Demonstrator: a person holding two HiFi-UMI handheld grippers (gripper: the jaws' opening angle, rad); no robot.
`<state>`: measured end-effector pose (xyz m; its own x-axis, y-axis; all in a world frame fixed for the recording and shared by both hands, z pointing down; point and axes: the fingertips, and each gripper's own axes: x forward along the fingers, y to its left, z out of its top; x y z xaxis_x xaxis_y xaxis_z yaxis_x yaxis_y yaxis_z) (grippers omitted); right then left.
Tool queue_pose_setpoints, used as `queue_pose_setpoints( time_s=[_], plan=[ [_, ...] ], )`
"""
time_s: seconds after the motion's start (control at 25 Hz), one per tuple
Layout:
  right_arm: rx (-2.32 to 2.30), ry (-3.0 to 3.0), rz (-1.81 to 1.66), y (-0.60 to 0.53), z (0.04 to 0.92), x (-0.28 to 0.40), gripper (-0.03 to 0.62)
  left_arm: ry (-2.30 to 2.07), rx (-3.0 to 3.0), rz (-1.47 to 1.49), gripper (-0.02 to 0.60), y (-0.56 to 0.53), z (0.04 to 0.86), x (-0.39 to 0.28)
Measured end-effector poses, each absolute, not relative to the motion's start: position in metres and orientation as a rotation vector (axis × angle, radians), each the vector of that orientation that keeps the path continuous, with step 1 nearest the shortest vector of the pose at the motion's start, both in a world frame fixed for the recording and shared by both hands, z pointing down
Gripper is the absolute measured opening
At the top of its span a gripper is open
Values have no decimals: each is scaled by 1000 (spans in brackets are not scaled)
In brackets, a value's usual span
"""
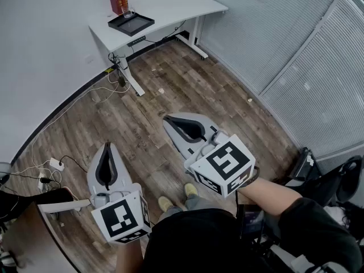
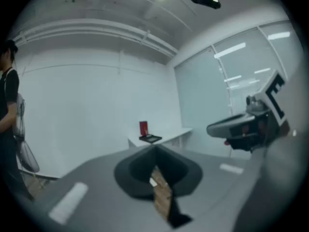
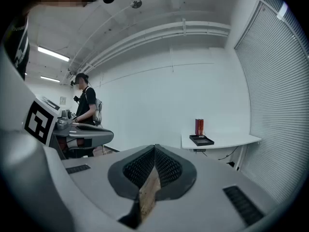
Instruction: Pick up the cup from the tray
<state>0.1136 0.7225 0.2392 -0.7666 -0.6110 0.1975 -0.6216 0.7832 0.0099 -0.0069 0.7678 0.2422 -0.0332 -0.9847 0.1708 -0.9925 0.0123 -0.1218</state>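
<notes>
The person is holding both hands out in front, tilting slightly down over the wood floor (image 1: 148, 112). The left gripper (image 1: 107, 147) and right gripper (image 1: 167, 119) are both closed and gripping nothing. The cup (image 1: 128, 13) is standing on the black tray (image 1: 136, 26) on the white desk (image 1: 170, 10), well apart from both.

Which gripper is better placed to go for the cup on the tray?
Right, slightly: the right gripper sits nearer the tray and cup than the left gripper. Both are shut, empty, far off.
</notes>
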Motion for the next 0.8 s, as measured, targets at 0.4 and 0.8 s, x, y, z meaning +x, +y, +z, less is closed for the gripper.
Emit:
queue_pose_setpoints(
  time_s=[0.4, 0.8],
  plan=[
    [951, -2784, 52, 725, 240, 94, 13, -2193, 2173, 321, 3, 767, 245, -18],
    [991, -2799, 65, 732, 236, 71, 14, -2166, 2212, 290, 3, 770, 245, -44]
  ],
)
